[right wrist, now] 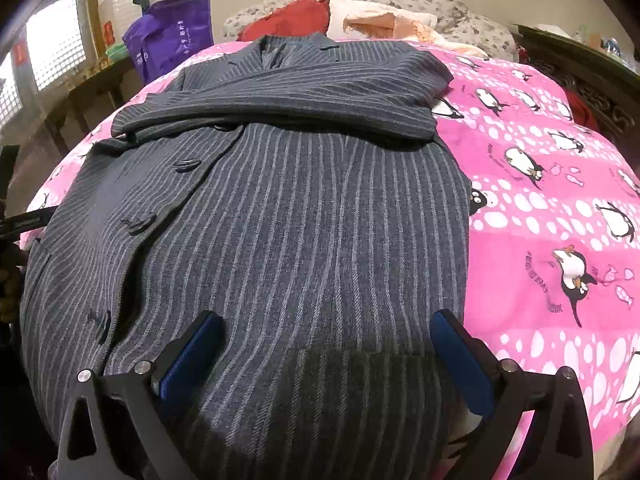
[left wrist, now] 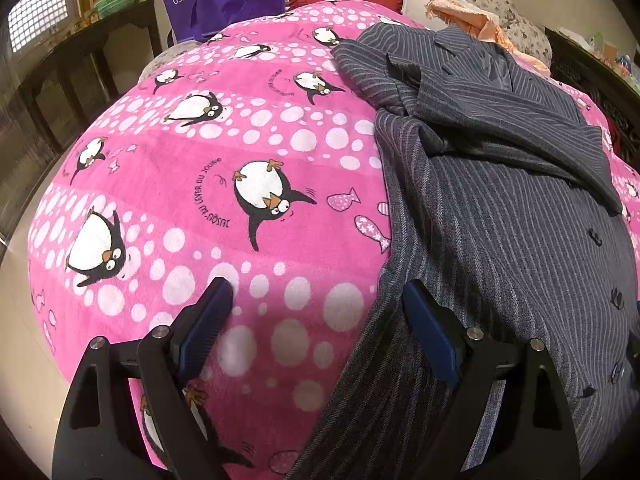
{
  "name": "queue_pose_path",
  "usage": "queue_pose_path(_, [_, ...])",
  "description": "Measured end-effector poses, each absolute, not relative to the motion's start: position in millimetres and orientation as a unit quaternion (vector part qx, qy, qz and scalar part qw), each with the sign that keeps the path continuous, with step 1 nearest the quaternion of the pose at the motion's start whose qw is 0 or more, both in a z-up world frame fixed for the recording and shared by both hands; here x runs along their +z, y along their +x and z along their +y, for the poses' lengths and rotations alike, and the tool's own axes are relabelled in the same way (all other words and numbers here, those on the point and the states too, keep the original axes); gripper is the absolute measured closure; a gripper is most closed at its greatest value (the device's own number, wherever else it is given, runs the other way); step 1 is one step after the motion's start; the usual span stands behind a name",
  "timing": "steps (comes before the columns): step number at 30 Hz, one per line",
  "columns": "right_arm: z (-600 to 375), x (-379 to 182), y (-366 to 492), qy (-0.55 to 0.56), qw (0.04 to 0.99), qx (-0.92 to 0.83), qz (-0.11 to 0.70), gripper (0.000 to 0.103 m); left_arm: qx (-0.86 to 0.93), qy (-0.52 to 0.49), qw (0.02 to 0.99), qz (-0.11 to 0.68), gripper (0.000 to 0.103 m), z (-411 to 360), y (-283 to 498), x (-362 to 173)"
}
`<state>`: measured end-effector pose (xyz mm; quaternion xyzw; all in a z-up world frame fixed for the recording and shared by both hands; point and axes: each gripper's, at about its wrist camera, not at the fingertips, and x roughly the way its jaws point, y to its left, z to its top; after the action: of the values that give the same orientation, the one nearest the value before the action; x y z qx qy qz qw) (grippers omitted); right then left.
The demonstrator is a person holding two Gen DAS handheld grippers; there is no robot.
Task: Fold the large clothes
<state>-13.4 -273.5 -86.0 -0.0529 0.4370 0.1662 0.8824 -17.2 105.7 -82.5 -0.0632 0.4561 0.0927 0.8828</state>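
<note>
On the bed's pink penguin blanket point(left wrist: 224, 152) lies the striped coat point(right wrist: 304, 216), sleeves folded across at 12 o'clock; left gripper point(left wrist: 316, 300) and right gripper point(right wrist: 324, 332) hover spread apart, empty.

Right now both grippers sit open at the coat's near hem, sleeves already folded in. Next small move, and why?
Probably lower both and close on the hem. The left gripper straddles the striped coat's left edge over the pink blanket; the right gripper hovers open above the hem. Neither pinches cloth yet, and the sleeves already lie across the chest, so lifting the hem toward the collar looks next.
</note>
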Motion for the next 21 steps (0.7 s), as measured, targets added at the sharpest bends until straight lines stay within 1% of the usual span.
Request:
queue_pose_path(12, [-272.8,-86.2,-14.1,-0.052,0.883,0.167,0.436,0.0,0.092,-0.079,0.883,0.453,0.014,108.0,-17.5,-82.0])
queue_pose_path(21, [-273.5,-87.1,-13.4,-0.049,0.884,0.171,0.433,0.0,0.095,-0.065,0.886,0.45,0.014,105.0,-16.9,-83.5])
